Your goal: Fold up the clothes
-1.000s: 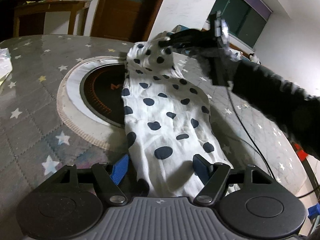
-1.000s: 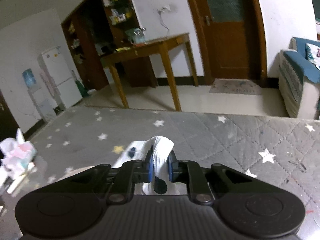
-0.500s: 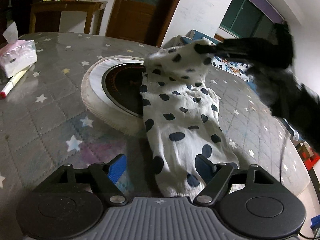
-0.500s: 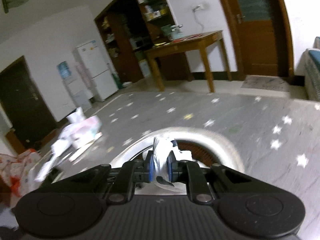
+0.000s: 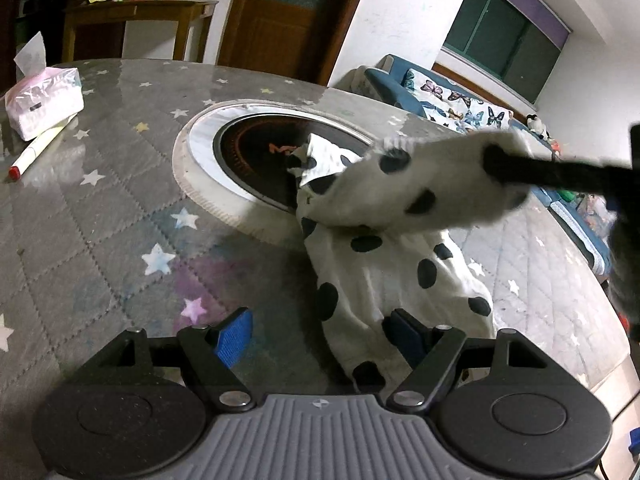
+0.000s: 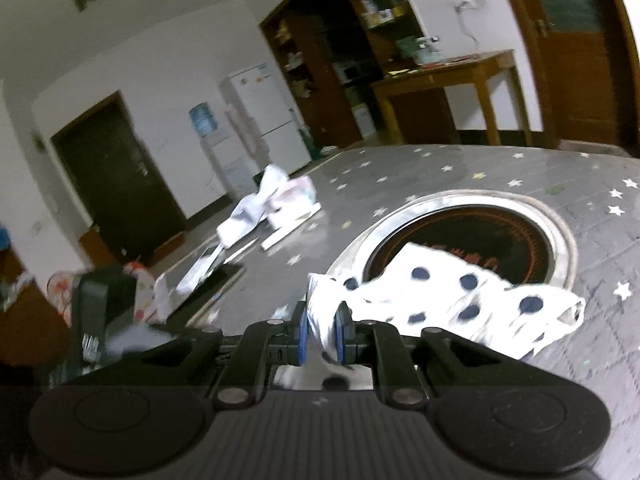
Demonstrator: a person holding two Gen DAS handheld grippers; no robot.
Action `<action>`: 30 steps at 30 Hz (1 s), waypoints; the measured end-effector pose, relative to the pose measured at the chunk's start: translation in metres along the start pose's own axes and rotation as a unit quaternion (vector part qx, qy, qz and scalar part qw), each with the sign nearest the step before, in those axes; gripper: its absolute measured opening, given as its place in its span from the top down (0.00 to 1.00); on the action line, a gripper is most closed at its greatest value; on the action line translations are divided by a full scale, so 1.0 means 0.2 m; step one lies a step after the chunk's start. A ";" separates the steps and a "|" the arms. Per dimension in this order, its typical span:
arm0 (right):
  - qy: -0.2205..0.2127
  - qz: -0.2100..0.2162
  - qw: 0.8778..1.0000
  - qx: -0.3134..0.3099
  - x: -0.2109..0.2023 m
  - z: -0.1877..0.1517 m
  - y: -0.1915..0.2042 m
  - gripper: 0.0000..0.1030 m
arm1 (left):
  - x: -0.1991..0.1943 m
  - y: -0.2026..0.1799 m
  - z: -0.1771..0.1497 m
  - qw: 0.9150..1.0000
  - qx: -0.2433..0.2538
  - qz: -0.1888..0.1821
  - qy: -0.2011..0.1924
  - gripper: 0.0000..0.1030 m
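1. The right tool [image 6: 320, 334] is clamped on a bunched end of the white cotton garment with navy polka dots [image 6: 460, 300]; its blue pads press the cloth from both sides. In the left wrist view this tool [image 5: 496, 164] reaches in from the right, with the pinched end lifted clear of the tabletop.

2. The left tool [image 5: 318, 336] stands wide open, gripping nothing. The near end of the garment [image 5: 400, 280] lies between its spread blue pads, close against the right-hand one; whether cloth and pad touch I cannot tell.

3. The hold looks made for a fold: the far end is raised over the flat near part, probably to be laid on it, while the open left tool waits by the near hem to pin or pinch it.

4. The garment is a long narrow strip, thin and limp, creased lengthwise. Its near part lies flat on the grey star-printed quilted tabletop [image 5: 100, 208]; its middle drapes across the right edge of the round black built-in cooker with a pale ring [image 5: 256, 152].

5. At the far left sit a pink pack of tissues [image 5: 44, 100] and a white marker with a red cap [image 5: 34, 152], well apart from the cloth.
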State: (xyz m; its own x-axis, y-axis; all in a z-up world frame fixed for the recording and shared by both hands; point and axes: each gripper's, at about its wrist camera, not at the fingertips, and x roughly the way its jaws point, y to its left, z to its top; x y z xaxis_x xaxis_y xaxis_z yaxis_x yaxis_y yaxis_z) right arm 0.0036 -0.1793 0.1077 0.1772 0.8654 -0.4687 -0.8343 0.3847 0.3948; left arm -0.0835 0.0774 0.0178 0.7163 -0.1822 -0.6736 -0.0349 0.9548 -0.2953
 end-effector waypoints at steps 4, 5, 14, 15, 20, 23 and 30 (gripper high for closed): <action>0.004 0.012 1.000 -0.021 -0.05 -0.09 0.06 0.88 | -0.03 0.02 0.00 1.000 -0.001 0.008 -0.008 0.24; 0.005 0.013 0.999 -0.030 -0.06 -0.10 0.07 0.88 | -0.03 0.03 0.01 1.000 -0.002 0.009 -0.009 0.24; 0.070 -0.008 0.982 -0.173 -0.08 -0.31 0.22 0.83 | -0.08 0.08 0.03 0.999 -0.010 0.024 -0.027 0.24; 0.079 -0.011 0.980 -0.182 -0.08 -0.32 0.23 0.82 | -0.09 0.09 0.03 0.999 -0.012 0.025 -0.029 0.24; 0.102 -0.017 0.977 -0.186 -0.12 -0.37 0.26 0.80 | -0.13 0.11 0.06 0.999 -0.015 0.028 -0.043 0.24; 0.098 -0.019 0.980 -0.170 -0.14 -0.34 0.25 0.62 | -0.15 0.11 0.07 0.998 -0.013 0.026 -0.050 0.24; 0.064 -0.053 0.991 -0.101 -0.07 -0.19 0.15 0.60 | -0.15 0.10 0.07 0.998 -0.014 0.018 -0.053 0.24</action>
State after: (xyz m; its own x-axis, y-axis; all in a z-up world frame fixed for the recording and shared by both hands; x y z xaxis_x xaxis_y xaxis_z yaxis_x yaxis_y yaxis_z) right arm -0.0445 -0.1924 0.0963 0.2133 0.7707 -0.6004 -0.9042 0.3885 0.1775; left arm -0.0960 0.1056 0.0410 0.7840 -0.1214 -0.6088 -0.0800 0.9528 -0.2930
